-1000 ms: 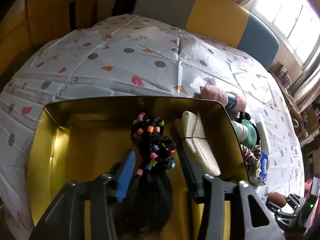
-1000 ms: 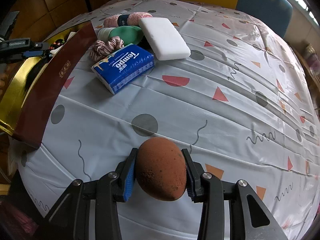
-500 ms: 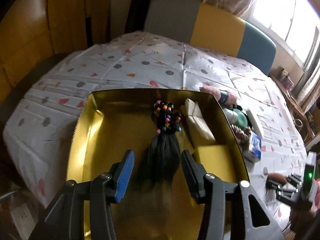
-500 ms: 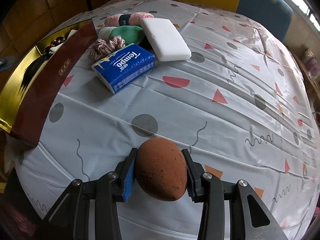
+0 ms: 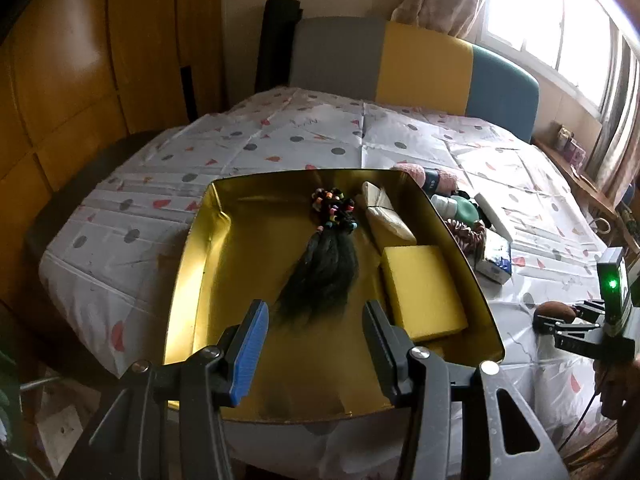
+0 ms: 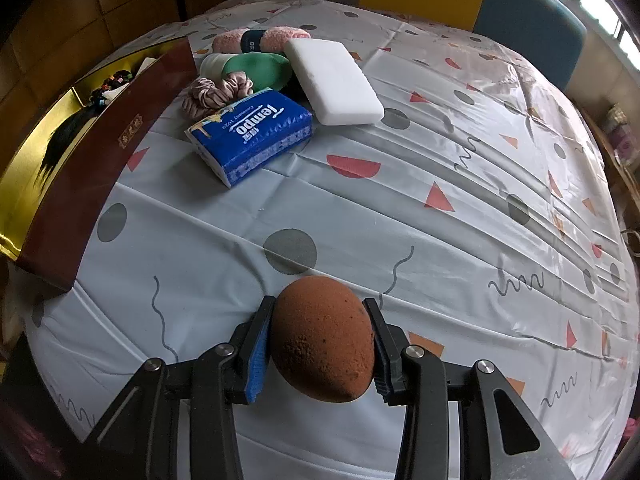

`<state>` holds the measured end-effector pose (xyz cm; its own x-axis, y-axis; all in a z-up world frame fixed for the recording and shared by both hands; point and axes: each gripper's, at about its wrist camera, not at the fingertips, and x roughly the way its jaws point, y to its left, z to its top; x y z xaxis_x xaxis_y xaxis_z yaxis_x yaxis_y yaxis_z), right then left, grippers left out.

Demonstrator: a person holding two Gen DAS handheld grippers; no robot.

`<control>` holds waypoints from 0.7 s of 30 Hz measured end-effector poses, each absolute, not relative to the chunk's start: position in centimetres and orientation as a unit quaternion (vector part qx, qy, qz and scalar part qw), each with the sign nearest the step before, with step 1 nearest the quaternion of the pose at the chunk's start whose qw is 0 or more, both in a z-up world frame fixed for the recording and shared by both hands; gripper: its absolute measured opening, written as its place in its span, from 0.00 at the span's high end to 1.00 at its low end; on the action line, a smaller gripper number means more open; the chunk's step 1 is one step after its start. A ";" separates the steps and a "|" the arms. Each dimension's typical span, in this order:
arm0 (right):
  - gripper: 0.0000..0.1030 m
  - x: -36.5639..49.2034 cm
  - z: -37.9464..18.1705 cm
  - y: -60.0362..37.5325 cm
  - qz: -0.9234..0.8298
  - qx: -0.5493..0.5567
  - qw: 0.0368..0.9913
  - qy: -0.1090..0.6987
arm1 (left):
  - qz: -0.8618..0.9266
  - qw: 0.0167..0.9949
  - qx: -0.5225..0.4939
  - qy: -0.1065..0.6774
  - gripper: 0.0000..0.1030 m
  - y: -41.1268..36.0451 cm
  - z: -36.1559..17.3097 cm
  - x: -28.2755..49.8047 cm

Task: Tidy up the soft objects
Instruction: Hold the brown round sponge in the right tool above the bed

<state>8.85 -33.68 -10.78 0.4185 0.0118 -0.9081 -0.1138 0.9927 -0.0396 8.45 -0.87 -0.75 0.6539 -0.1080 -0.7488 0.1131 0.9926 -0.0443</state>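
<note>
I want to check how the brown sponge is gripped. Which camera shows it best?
The right wrist view: the brown sponge fills the foreground, squeezed between the right gripper jaws. The left wrist view shows it only as a small brown shape at the right edge, partly hidden by that gripper.

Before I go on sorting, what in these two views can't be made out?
- Right wrist view: most of the gold box interior is hidden by its red wall; only the hairpiece shows.
- Right wrist view: underside of the brown sponge is hidden by the right gripper.
- Left wrist view: the tissue pack and scrunchie are partly behind the box rim, print unreadable.
- Left wrist view: the box's near edge is covered by the left gripper.
</note>
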 end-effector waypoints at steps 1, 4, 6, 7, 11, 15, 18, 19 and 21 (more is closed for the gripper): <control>0.59 8.8 -10.8 -33.7 0.037 -0.047 0.841 0.538 | -0.062 0.909 0.003 0.411 0.52 -0.9 -0.8 8.2; 0.59 8.8 -10.7 -33.7 0.037 -0.047 0.841 0.537 | -0.062 0.910 0.003 0.410 0.52 -0.8 -0.7 7.8; 0.59 8.8 -10.7 -33.7 0.036 -0.048 0.842 0.537 | -0.061 0.910 0.003 0.410 0.52 -0.7 -0.7 7.6; 0.59 8.9 -10.7 -33.7 0.036 -0.048 0.842 0.536 | -0.060 0.911 0.003 0.409 0.52 -0.7 -0.7 7.5; 0.60 8.9 -10.7 -33.8 0.036 -0.047 0.842 0.536 | -0.058 0.910 0.000 0.411 0.52 -0.5 -0.8 7.4; 0.60 9.2 -10.7 -34.0 0.035 -0.043 0.842 0.537 | -0.058 0.909 -0.001 0.414 0.52 0.0 -1.0 7.3; 0.60 9.4 -10.7 -34.0 0.032 -0.044 0.840 0.539 | -0.054 0.908 -0.004 0.415 0.52 0.4 -1.1 7.2; 0.60 9.4 -10.7 -33.9 0.031 -0.045 0.840 0.540 | -0.053 0.908 -0.006 0.415 0.52 0.6 -1.2 7.1; 0.60 9.5 -10.6 -33.8 0.027 -0.047 0.838 0.543 | -0.052 0.909 -0.008 0.414 0.52 0.9 -1.1 7.0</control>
<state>9.54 -33.82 -10.62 0.4090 -0.0057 -0.9125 -0.0958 0.9942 -0.0491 7.02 0.86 -1.12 0.6523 -0.1018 -0.7511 0.0880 0.9944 -0.0583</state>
